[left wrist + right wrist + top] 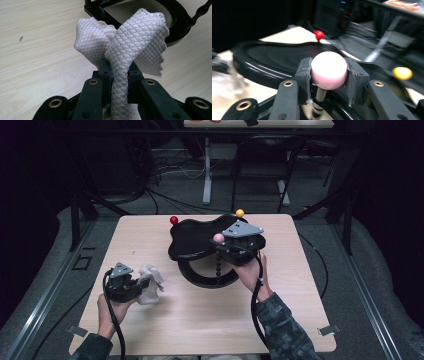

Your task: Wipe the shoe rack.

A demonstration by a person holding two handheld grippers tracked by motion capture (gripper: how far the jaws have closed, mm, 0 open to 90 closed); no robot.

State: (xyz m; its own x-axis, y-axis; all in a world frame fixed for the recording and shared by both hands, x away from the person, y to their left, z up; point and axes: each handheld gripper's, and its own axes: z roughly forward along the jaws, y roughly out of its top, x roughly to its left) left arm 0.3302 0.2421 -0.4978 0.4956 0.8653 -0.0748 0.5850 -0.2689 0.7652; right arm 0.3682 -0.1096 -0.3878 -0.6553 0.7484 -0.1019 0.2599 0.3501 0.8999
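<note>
The high view looks forward and down from above the person's side, taking in the whole tabletop (150,320) and the floor beyond it. The left claw (117,75) camera sits just behind its jaws, low and very near the cloth (135,37), facing the black stand (175,22). The right claw (328,75) camera, equally near, looks level past the pink knob (329,70) over the black tray (274,60); all three views share that stand
</note>
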